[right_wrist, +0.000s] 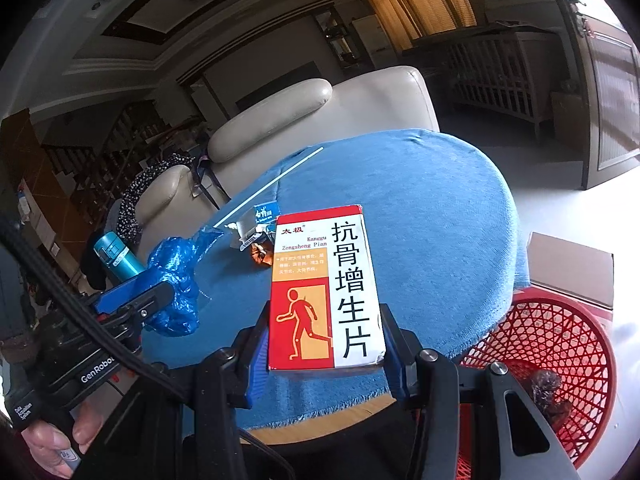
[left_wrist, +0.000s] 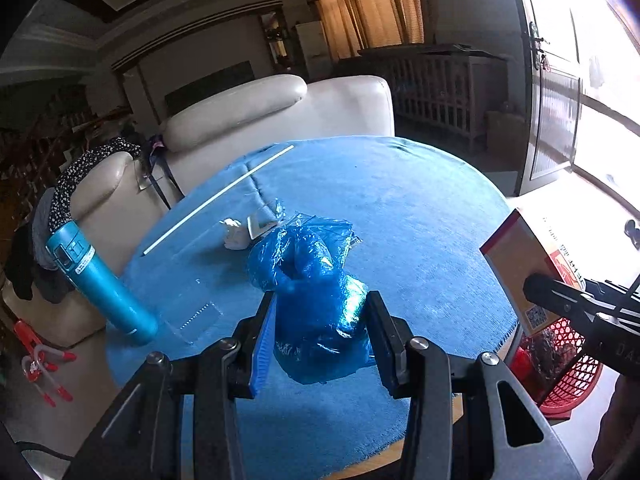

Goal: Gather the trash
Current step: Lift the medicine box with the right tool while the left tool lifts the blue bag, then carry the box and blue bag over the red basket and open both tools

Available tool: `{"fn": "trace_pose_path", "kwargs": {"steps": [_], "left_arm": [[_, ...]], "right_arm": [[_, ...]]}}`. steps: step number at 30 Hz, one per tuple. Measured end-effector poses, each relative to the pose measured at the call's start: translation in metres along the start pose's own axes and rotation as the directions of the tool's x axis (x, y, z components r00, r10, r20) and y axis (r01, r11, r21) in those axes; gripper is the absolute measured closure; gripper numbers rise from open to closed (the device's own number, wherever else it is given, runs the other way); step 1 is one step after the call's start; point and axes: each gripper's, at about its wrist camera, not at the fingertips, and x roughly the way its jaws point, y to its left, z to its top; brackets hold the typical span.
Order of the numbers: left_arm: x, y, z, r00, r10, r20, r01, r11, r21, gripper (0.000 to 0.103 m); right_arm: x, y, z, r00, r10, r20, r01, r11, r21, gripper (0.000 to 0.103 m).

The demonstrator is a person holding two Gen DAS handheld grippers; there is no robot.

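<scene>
Holding trash in both hands, the person has the left gripper (left_wrist: pixel 320 336) with jaws clenched on a crumpled blue plastic bag (left_wrist: pixel 312 280), lifted over the near part of the table (left_wrist: pixel 420 208), and the right gripper (right_wrist: pixel 324 344) with jaws clamped on the red and white medicine box (right_wrist: pixel 326 288). The red basket (right_wrist: pixel 560 344) waits low on the right. I'd worry the slick, loose bag slides out mid-carry, or the box's far end tips out past the basket rim. Only the left view shows the white tissue (left_wrist: pixel 234 234); only the right view shows dark trash already in the basket.
</scene>
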Motion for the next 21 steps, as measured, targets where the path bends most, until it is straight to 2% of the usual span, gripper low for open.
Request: {"fn": "trace_pose_path", "kwargs": {"steps": [21], "left_arm": [[0.002, -0.027, -0.004, 0.999, -0.028, -0.022, 0.029, 0.998, 0.049, 0.057]], "right_arm": [[-0.009, -0.026, -0.006, 1.000, -0.024, -0.002, 0.024, 0.998, 0.053, 0.053]]}}
